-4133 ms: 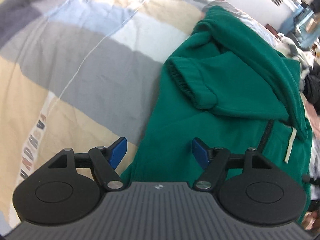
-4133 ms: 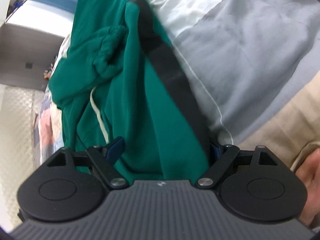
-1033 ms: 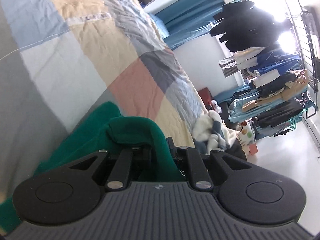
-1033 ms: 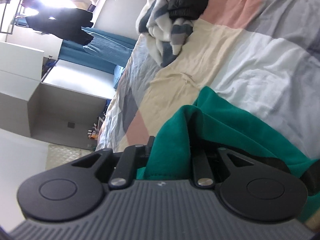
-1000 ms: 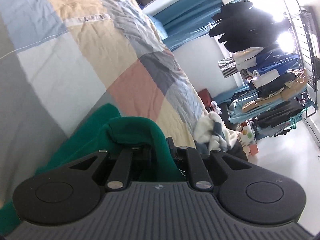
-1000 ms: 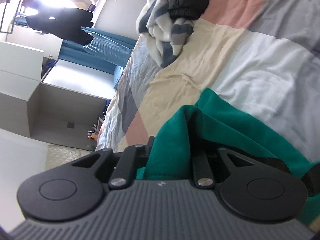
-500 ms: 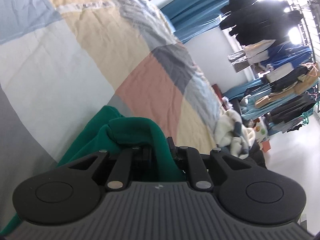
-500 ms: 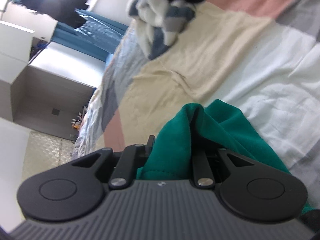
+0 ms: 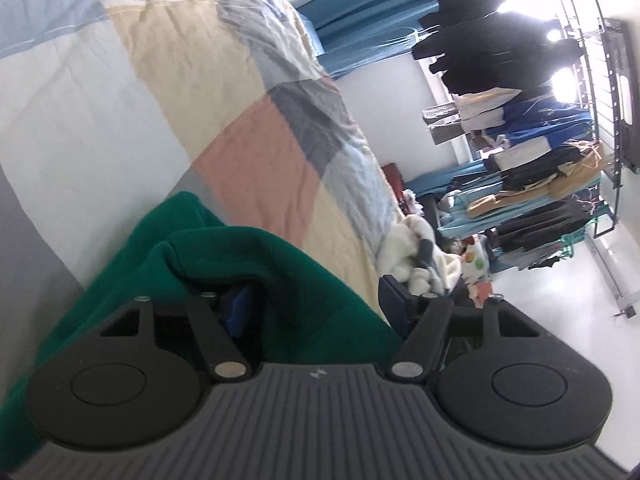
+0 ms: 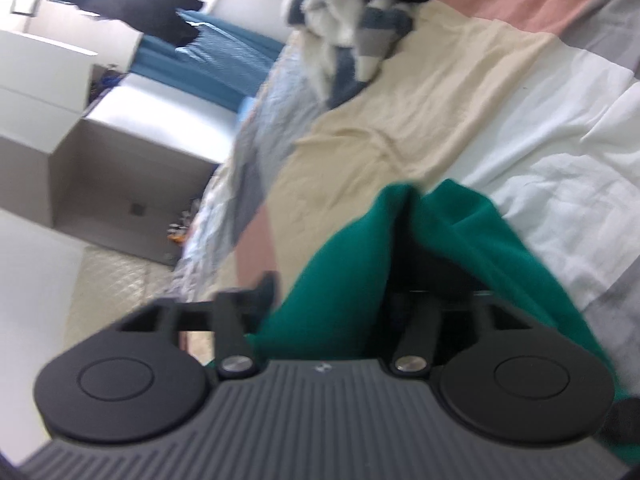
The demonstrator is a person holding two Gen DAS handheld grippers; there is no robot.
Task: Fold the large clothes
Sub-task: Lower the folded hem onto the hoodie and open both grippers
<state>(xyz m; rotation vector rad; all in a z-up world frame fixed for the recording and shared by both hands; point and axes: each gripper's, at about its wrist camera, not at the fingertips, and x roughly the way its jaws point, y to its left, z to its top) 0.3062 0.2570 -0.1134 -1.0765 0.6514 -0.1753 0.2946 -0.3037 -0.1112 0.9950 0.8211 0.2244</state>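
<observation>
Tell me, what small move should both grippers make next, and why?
Probably draw both straight back off the green garment. The left gripper and right gripper are opening, the cloth lies loose between their fingers on the bed, so the fold seems laid.

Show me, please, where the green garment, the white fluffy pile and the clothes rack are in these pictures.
green garment point(image 9: 288, 280): left wrist view, on its upper fold.
white fluffy pile point(image 9: 408, 248): left wrist view, on its white middle.
clothes rack point(image 9: 536, 160): left wrist view, on the stacked clothes.

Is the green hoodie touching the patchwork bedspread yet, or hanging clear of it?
Touching. In the left wrist view the green hoodie lies flat on the patchwork bedspread with no gap along its edge; the right wrist view shows the same.
</observation>
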